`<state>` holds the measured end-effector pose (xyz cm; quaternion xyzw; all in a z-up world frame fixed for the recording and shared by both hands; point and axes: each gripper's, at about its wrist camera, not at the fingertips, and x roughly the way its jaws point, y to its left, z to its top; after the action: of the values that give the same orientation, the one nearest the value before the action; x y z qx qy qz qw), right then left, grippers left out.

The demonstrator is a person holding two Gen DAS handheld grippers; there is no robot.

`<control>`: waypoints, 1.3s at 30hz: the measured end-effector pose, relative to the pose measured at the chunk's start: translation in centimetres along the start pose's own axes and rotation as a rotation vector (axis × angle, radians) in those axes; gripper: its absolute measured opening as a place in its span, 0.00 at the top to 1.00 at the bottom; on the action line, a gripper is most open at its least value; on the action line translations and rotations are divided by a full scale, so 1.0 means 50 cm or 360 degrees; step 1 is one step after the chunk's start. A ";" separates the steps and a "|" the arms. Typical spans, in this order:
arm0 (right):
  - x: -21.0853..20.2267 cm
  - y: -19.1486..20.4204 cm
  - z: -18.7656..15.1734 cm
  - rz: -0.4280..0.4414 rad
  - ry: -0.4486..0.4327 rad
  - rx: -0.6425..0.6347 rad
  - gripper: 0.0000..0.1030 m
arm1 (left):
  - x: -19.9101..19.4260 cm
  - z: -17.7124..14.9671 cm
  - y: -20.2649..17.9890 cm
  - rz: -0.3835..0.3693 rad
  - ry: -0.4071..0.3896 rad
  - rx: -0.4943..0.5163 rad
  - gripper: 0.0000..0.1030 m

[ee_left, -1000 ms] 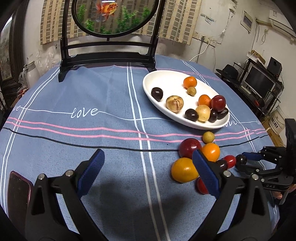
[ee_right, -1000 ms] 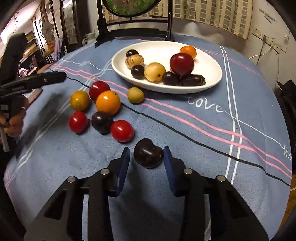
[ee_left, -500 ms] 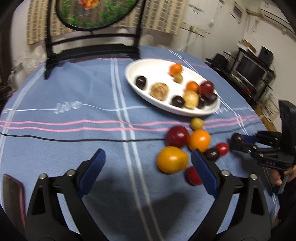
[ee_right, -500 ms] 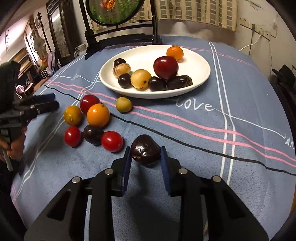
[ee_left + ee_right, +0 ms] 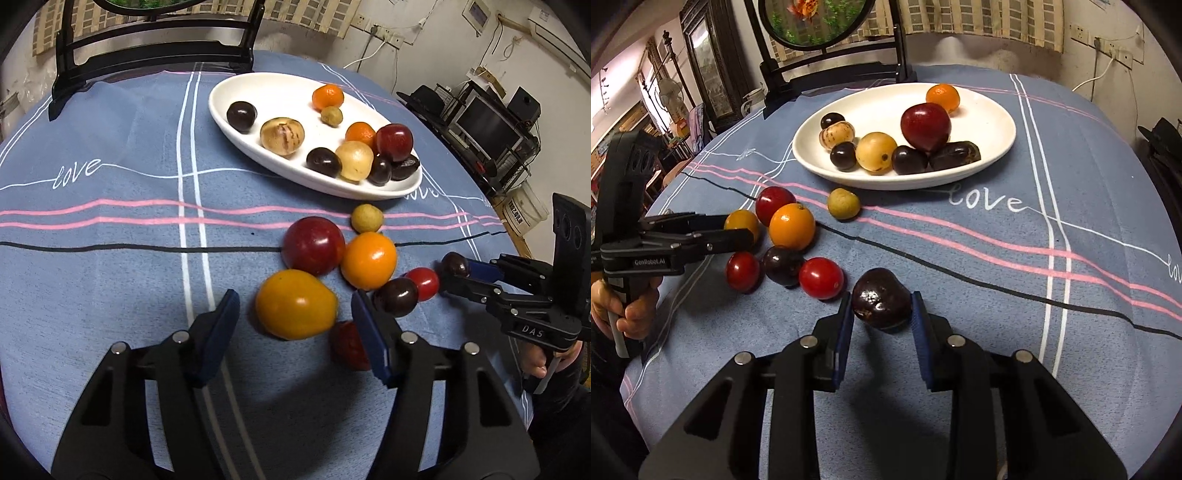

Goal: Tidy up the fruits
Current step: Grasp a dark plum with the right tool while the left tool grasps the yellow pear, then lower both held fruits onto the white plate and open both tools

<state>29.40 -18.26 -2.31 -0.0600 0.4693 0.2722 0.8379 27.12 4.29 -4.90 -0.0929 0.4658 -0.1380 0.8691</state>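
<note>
A yellow-orange fruit (image 5: 295, 304) lies on the blue cloth between the fingers of my left gripper (image 5: 293, 299). Its jaws are closing, with a small gap still on each side of the fruit. My right gripper (image 5: 881, 297) is shut on a dark purple fruit (image 5: 881, 303), both pads pressing its sides. Loose beside them lie a dark red plum (image 5: 314, 245), an orange (image 5: 368, 260), a small yellow-green fruit (image 5: 366, 218), a dark plum (image 5: 395, 302) and a red tomato (image 5: 424, 282). Another red tomato (image 5: 347, 345) is half hidden behind my left gripper's right finger. The white plate (image 5: 258, 88) behind holds several fruits.
A black wooden stand (image 5: 831, 66) with a round screen stands at the table's far edge behind the plate. A monitor and shelves (image 5: 487, 125) sit off the table to the right. A person's hand (image 5: 631, 310) grips the left tool's handle.
My left gripper has come down and forward around the yellow-orange fruit, and its jaws have narrowed. My right gripper has shut on the dark purple fruit and stayed in place.
</note>
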 end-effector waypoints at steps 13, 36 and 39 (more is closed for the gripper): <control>-0.004 -0.006 0.000 -0.0005 -0.0018 0.0022 0.70 | -0.002 -0.002 -0.013 0.0065 -0.0031 0.0018 0.57; -0.003 -0.024 0.185 -0.0034 -0.0511 0.0229 0.70 | 0.019 0.237 -0.025 0.0130 -0.0327 0.0078 0.58; 0.035 -0.026 0.212 -0.0044 -0.0486 0.0227 0.69 | 0.052 0.267 -0.030 0.0148 -0.0326 0.0092 0.58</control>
<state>38.77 -14.91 1.91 0.0352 0.3538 0.2326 0.9052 39.42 2.49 0.85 -0.0597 0.3742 -0.1006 0.9199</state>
